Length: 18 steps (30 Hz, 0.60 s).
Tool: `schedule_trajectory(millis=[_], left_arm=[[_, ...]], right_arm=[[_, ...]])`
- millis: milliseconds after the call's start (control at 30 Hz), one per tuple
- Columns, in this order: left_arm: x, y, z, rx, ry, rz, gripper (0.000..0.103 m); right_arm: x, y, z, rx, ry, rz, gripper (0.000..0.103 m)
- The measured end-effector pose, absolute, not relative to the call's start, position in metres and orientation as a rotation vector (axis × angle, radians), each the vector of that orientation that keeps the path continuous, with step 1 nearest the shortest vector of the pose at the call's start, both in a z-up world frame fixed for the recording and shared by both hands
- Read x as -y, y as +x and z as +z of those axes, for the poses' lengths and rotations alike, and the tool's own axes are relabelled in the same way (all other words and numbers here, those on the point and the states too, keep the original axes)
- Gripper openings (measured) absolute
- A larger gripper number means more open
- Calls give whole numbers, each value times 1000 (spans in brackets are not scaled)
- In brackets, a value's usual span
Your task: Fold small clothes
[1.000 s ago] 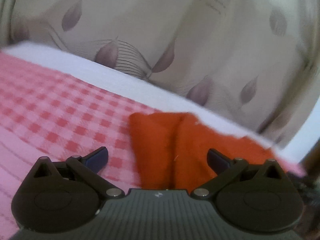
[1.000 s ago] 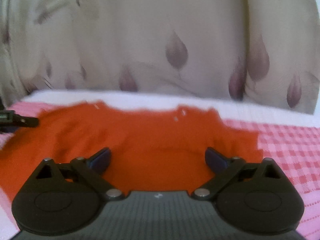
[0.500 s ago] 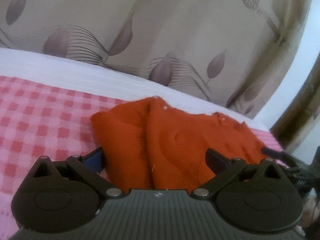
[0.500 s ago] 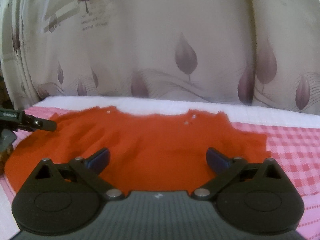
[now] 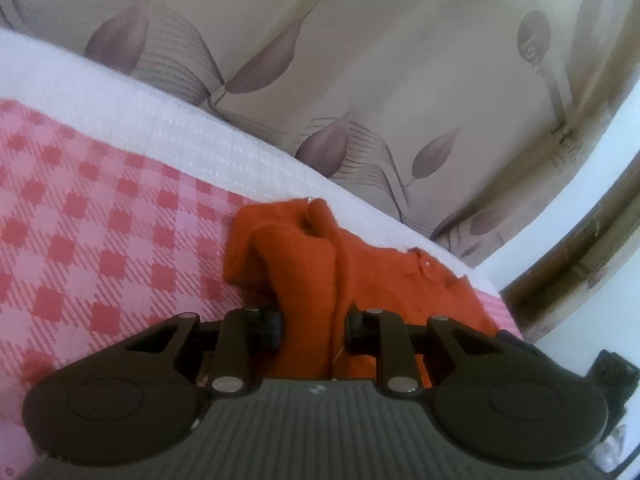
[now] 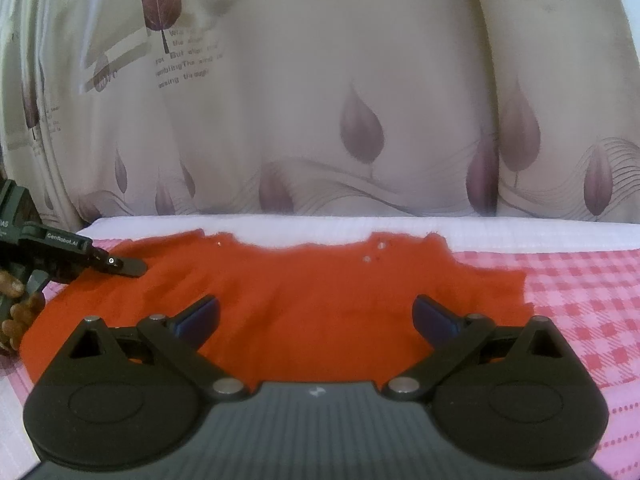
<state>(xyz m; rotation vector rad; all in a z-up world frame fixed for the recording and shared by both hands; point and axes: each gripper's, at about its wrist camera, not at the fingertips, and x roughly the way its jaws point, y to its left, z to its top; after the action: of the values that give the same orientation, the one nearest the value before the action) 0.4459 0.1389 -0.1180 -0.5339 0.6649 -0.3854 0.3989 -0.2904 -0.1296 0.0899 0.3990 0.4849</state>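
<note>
Orange garment (image 6: 304,300) spread across pink checked bedcover (image 6: 580,292), centre of right wrist view, neckline with small snaps toward the leaf-print curtain (image 6: 360,120) behind. White strip of bedding (image 6: 520,230) between cover and curtain.

Left gripper (image 5: 312,326): jaws closed on a bunched fold of the orange garment (image 5: 304,280), lower centre of left wrist view, cloth pulled up into a ridge between the pads. Same gripper (image 6: 120,266) at left edge of right wrist view, tip on the garment's left side.

Right gripper (image 6: 316,316): jaws wide open, low over the garment's middle, nothing between the fingers (image 6: 198,316).
</note>
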Motion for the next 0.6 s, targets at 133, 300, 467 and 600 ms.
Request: schedule_trajectory(millis=[133, 300, 467, 600], left_arm=[[-131, 440, -112, -641, -529, -342, 26], [-118, 437, -95, -619, -523, -297, 26], [-100, 436, -76, -618, -522, -281, 25], [-75, 434, -62, -633, -529, -279, 24]], right_arm=[[293, 398, -129, -385, 100, 481, 103], [293, 399, -130, -405, 112, 451, 103], [297, 398, -130, -397, 128, 432, 103], [306, 396, -130, -371, 178, 436, 103]])
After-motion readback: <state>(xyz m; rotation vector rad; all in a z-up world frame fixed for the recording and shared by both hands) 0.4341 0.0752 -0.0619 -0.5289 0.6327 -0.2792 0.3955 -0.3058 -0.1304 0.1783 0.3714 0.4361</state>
